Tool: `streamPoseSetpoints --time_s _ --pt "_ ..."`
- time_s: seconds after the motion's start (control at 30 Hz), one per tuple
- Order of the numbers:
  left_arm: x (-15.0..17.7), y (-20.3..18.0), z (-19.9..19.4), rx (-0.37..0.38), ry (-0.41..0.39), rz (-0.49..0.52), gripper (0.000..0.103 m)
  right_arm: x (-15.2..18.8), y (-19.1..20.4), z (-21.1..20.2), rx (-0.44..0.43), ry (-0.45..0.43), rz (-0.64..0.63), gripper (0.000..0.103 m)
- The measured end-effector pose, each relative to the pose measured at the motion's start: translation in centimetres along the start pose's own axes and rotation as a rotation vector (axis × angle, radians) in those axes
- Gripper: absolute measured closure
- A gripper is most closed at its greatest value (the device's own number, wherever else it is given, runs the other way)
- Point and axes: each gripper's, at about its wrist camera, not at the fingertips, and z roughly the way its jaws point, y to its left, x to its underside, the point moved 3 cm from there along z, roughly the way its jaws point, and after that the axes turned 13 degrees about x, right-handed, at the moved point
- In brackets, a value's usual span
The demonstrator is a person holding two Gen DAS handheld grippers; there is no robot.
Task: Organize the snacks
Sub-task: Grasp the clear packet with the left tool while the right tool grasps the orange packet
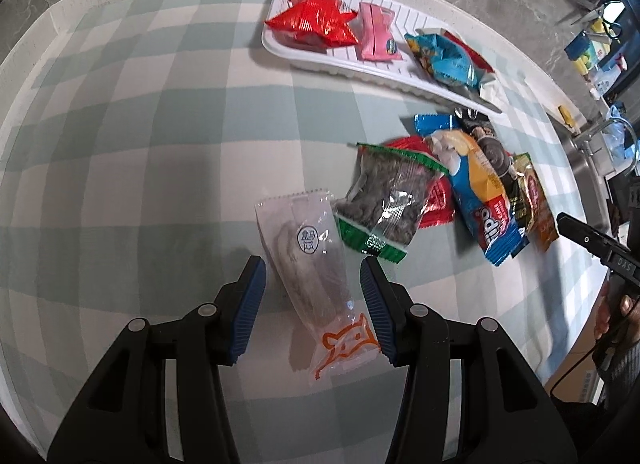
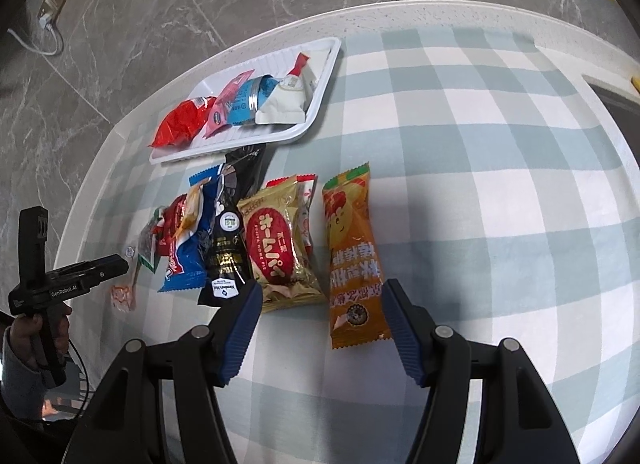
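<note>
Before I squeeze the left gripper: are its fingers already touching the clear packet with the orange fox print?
Cannot tell. In the left wrist view the left gripper is open astride the clear fox-print packet; its right finger's pad overlaps the packet's edge, height unclear.

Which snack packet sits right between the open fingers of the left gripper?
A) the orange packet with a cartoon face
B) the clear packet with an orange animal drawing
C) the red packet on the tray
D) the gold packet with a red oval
B: in the left wrist view the left gripper is open around the clear packet.

Clear packet (image 1: 308, 260) lies flat between my left fingers; orange packet (image 2: 354, 256) flat between my right; four snacks on the white tray (image 1: 384, 75)
</note>
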Motion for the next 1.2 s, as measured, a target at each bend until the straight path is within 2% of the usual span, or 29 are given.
streamPoseSetpoints --time_s 0.33,0.9,1.13,1.2 --pt "-0.1 -0.4 1.1 -0.019 0.016 0.026 0.053 -0.1 0.2 0.7 0.044 0.001 -0.04 0.038" --pt "0.0 -1.7 2.2 -0.045 0.021 0.092 0.035 -1.8 0.8 2.5 0.155 -0.022 -0.171 0.039" --pt "0.2 -2.5 2.8 -0.095 0.018 0.132 0.031 -2.2 1.2 2.9 0.179 -0.032 -0.234 0.048" --pt "0.4 -2.7 2.9 -0.11 0.016 0.143 0.031 -2.2 1.3 3.0 0.186 -0.03 -0.246 0.058"
